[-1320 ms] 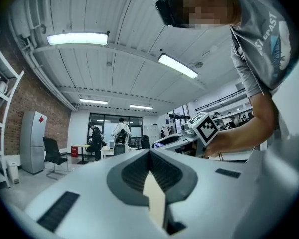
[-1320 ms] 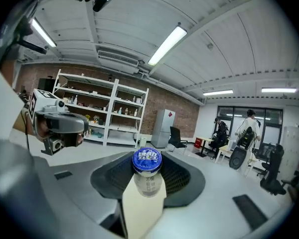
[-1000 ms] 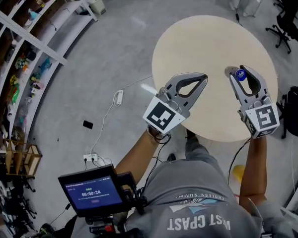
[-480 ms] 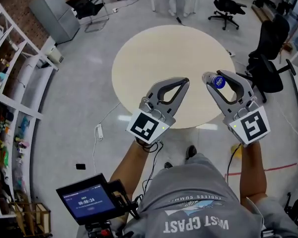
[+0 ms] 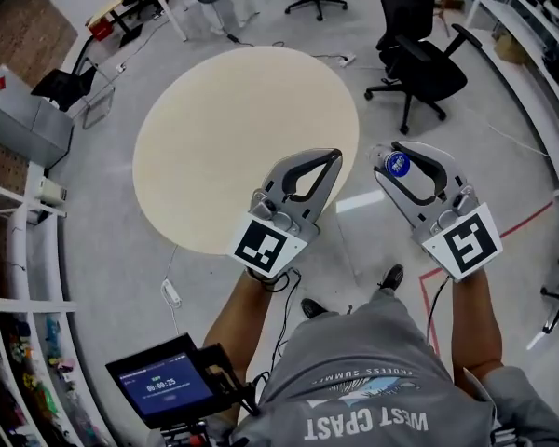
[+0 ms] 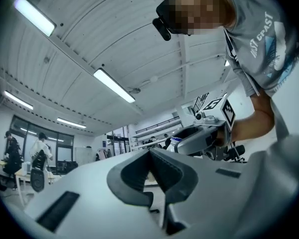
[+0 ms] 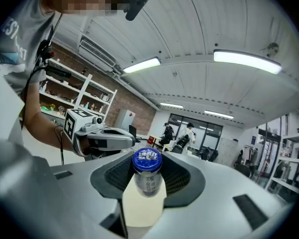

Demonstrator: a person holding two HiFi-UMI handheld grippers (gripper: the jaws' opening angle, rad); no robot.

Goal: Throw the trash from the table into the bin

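Observation:
A small clear bottle with a blue cap (image 5: 397, 164) sits between the jaws of my right gripper (image 5: 392, 159), which is shut on it and hangs over the grey floor, right of the table. In the right gripper view the bottle (image 7: 147, 177) stands upright between the ribbed pads, cap towards the camera. My left gripper (image 5: 330, 156) is shut with nothing in it, its tips over the round beige table's (image 5: 224, 128) right edge. In the left gripper view its jaws (image 6: 150, 152) meet at the tip. No bin shows in any view.
A black office chair (image 5: 419, 63) stands on the floor beyond my right gripper. A red tape line (image 5: 503, 233) runs along the floor at the right. White shelves (image 5: 9, 259) and a grey cabinet (image 5: 23, 124) line the left side. People stand far off by the windows (image 7: 187, 133).
The person has turned to the right: the table has slid left in the head view, and both grippers have swung off it, the bottle still held in the right one.

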